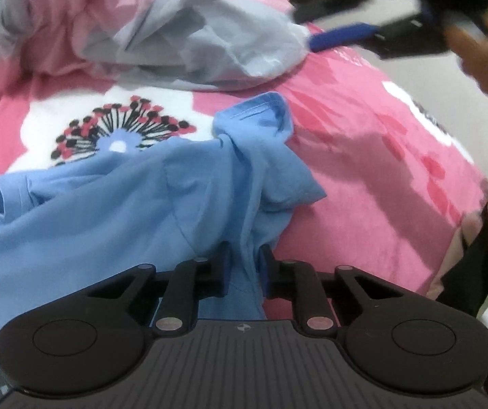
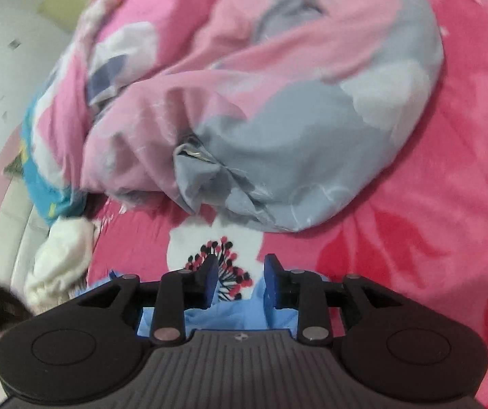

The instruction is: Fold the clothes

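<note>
A light blue shirt (image 1: 107,211) lies crumpled on the pink flowered bedsheet (image 1: 363,170), its collar end bunched up toward the middle. My left gripper (image 1: 245,262) is shut on a fold of this shirt, with fabric pinched between the fingers. The right gripper (image 1: 303,30) appears blurred at the top right of the left wrist view, held by a hand (image 1: 482,54) over the quilt's edge. In the right wrist view the right gripper (image 2: 240,276) stands open just above the blue shirt (image 2: 230,317), with nothing between its fingers.
A rumpled pink and grey quilt (image 2: 278,119) is heaped behind the shirt, also visible as the quilt (image 1: 192,34). A white cloth (image 2: 60,266) lies at the bed's left edge. A dark item (image 1: 472,266) hangs at the bed's right edge.
</note>
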`<state>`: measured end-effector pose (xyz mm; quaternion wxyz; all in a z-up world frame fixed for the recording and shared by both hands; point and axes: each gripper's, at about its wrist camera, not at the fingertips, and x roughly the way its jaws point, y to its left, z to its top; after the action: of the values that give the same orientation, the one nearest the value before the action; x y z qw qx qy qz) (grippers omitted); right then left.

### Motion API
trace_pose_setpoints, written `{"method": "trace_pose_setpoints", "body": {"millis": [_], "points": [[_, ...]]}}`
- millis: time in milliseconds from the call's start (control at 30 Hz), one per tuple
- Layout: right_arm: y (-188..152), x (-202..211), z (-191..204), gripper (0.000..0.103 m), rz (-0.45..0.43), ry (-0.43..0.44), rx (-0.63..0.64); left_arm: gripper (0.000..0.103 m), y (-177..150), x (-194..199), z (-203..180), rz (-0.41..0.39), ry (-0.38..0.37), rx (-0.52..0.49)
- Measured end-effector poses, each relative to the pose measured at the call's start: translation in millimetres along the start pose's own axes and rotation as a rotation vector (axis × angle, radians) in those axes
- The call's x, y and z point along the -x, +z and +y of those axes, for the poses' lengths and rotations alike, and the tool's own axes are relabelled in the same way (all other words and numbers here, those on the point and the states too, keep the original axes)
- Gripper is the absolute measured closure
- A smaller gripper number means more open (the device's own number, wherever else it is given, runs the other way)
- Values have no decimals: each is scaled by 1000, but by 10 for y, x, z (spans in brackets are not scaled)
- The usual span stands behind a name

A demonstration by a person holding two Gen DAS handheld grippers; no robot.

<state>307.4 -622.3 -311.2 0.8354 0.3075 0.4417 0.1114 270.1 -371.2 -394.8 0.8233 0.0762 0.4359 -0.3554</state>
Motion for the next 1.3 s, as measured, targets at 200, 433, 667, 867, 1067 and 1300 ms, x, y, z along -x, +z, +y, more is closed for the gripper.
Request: {"method": "trace_pose_setpoints", "body": {"millis": [200,433,667,867,1067,1300], "points": [[-348,-265,74,71,257,-56,295,86,20,-22,68,2,-33,51],[-614,-554,199,71,333,-93,527,86,-2,-6,58,-9,-30,5],[-618,-533,267,100,282,-104,581,83,-43,77,-7,-18,-20,-99],[-553,-235,266,101,262,-122,526,71,-74,124,-67,-13,-36,-174],[-602,-114,198,101,380,-156,386,63,-141,168,-237,-21,-33,-320],[-612,-43,195,102,445,-161,287,61,-202,188,-342,-20,-38,-436]]}}
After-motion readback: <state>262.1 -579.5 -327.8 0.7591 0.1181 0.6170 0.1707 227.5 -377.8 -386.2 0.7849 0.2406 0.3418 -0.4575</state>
